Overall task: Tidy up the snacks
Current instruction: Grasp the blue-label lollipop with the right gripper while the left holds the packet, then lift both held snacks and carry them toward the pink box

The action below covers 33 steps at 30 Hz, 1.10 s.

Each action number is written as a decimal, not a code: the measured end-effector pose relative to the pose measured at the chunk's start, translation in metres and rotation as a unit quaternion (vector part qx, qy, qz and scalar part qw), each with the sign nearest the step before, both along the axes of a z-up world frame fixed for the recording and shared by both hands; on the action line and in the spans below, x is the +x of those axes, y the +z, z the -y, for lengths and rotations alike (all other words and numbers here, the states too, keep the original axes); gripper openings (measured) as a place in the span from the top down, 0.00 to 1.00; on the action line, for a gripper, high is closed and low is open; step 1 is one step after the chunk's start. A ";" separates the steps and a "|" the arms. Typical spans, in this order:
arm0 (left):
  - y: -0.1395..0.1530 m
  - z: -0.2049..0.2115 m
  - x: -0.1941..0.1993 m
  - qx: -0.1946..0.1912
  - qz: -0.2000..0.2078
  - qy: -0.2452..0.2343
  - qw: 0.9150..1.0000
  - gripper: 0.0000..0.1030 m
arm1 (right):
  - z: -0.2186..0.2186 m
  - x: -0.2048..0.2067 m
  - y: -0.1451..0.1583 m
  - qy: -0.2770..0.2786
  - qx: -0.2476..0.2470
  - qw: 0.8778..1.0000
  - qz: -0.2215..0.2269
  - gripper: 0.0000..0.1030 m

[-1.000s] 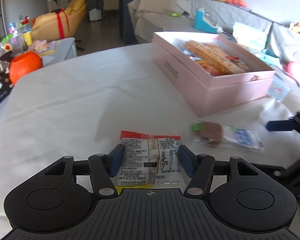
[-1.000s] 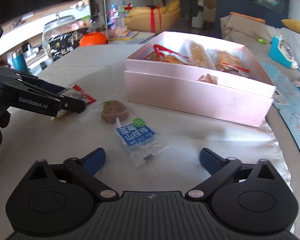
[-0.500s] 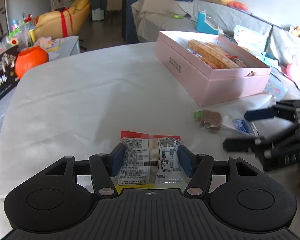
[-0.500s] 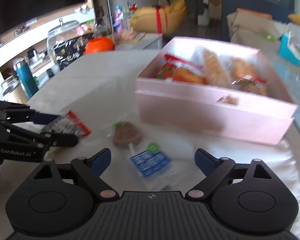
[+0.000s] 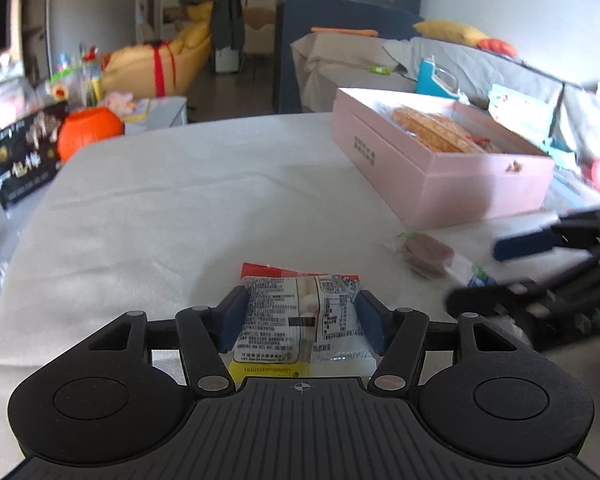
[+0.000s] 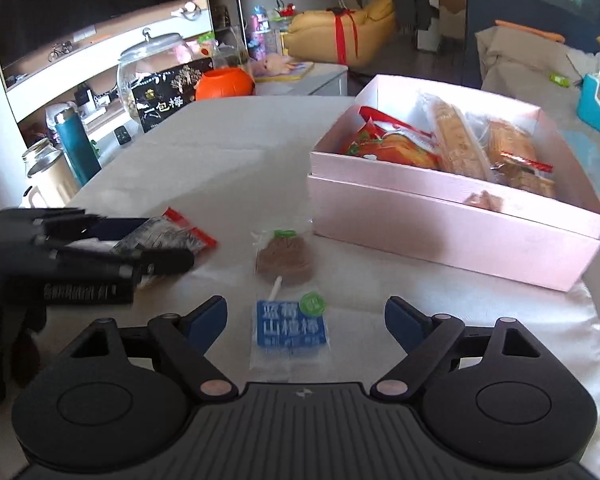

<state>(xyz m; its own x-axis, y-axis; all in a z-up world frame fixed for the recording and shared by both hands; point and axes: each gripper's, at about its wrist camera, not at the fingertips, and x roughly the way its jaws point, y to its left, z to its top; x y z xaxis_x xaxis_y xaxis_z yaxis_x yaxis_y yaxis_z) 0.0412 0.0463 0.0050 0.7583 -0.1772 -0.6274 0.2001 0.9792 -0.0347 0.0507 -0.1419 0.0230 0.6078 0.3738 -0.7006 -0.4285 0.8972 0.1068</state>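
Observation:
My left gripper [image 5: 300, 300] is shut on a silver snack packet [image 5: 296, 328] with a red edge, its pads pressing both sides; the packet sits low over the white tablecloth. In the right wrist view the left gripper [image 6: 162, 242] and packet [image 6: 172, 236] are at the left. A wrapped brown lollipop [image 6: 284, 258] with a blue label lies on the cloth between the fingers of my right gripper [image 6: 306, 308]. Its jaws are closing but do not touch the wrapper. The left wrist view shows the right gripper [image 5: 478, 276] beside the lollipop [image 5: 426, 254]. The open pink box [image 6: 440, 236] holds several snacks.
The pink box [image 5: 440, 176] stands at the right of the table. An orange pumpkin bowl [image 6: 224, 82], a black printed box [image 6: 168, 94], a glass jar [image 6: 152, 60] and a teal bottle [image 6: 76, 144] stand beyond the far left edge. A sofa lies behind.
My right gripper has come in around the lollipop's label end and its jaws have narrowed. My left gripper keeps its hold on the packet and has shifted slightly.

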 end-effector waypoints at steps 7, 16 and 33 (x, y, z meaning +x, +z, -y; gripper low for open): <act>-0.001 -0.002 0.002 -0.012 0.000 0.000 1.000 0.37 | -0.020 0.025 -0.003 -0.019 -0.017 1.000 0.010 0.50; -0.001 -0.003 0.000 -0.009 0.003 0.001 1.000 0.37 | 0.011 -0.011 0.002 -0.015 -0.037 0.999 0.007 0.61; 0.009 0.024 -0.007 -0.028 -0.048 -0.072 0.996 0.34 | 0.046 -0.026 -0.006 -0.075 -0.038 0.996 0.018 0.31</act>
<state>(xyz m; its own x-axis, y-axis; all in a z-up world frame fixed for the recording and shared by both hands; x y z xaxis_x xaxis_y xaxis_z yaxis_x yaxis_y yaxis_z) 0.0342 0.0224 0.0137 0.6590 -0.3171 -0.6820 0.3315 0.9364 -0.1151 0.0248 -0.1880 0.0170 0.6782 0.2244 -0.6998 -0.2920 0.9561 0.0237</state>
